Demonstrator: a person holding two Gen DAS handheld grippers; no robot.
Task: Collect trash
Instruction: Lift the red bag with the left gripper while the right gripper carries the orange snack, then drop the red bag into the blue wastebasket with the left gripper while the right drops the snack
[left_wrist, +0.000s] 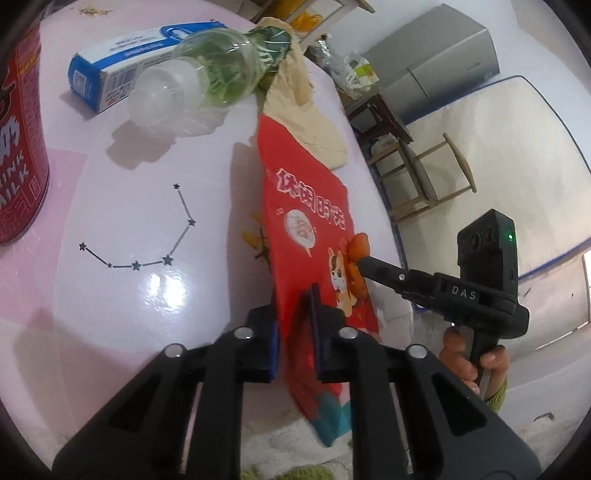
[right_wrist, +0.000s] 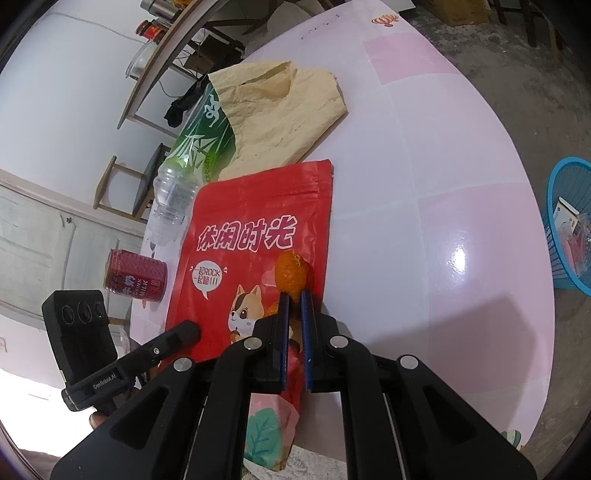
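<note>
Trash lies scattered on the pink table (right_wrist: 424, 192): a red snack pouch (right_wrist: 258, 229), a tan paper bag (right_wrist: 288, 110), a clear plastic bottle (left_wrist: 192, 81), a blue-and-white carton (left_wrist: 110, 70) and a red drink can (right_wrist: 135, 275). The left gripper (left_wrist: 293, 295) pinches the pouch's lower edge, lifting it on its side. The right gripper (right_wrist: 294, 295) is clamped on an orange peel scrap (right_wrist: 291, 275) over the pouch. A blue basket (right_wrist: 570, 221) stands on the floor beside the table.

On the counter (right_wrist: 424, 184) the snack pouch (right_wrist: 258, 229) lies nearest, paper bag (right_wrist: 288, 110) behind it, bottle (right_wrist: 184, 166) to its left, can (right_wrist: 135, 275) beside the bottle's cap end, basket (right_wrist: 570, 221) off the counter's right edge.
</note>
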